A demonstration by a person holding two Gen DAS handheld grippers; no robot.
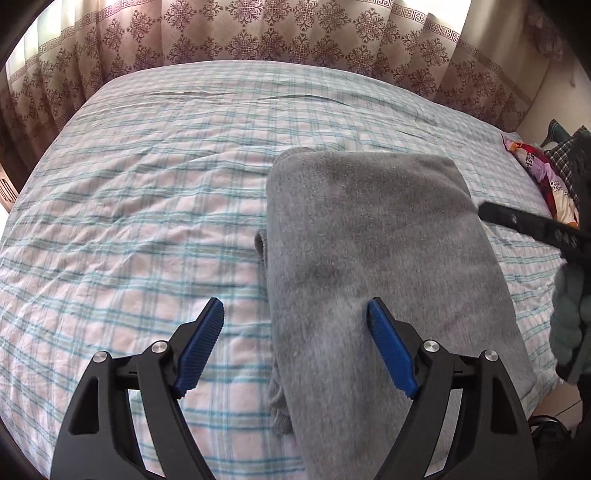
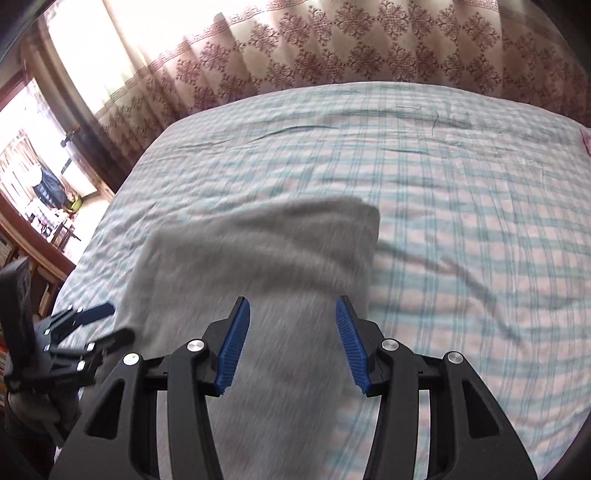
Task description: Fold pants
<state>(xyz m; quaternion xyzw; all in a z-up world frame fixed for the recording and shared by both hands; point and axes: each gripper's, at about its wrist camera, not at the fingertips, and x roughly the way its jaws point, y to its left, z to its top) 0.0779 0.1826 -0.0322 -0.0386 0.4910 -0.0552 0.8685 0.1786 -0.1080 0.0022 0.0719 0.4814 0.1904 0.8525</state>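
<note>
Grey pants [image 1: 380, 251] lie folded lengthwise in a long strip on the plaid bed sheet [image 1: 129, 206]; they also show in the right wrist view [image 2: 258, 266], blurred. My left gripper [image 1: 295, 310] is open and empty, hovering over the strip's left edge near its near end. My right gripper [image 2: 293, 308] is open and empty above the strip's near part. Part of the right gripper [image 1: 532, 225] shows at the right edge of the left wrist view. The left gripper [image 2: 96, 325] shows at the left of the right wrist view, beside the pants' left edge.
The bed sheet [image 2: 461, 221] spreads wide around the pants. A patterned curtain [image 1: 258, 33] hangs behind the bed. Colourful bedding [image 1: 546, 173] is piled at the bed's right end. A bookshelf and window [image 2: 33, 177] stand left of the bed.
</note>
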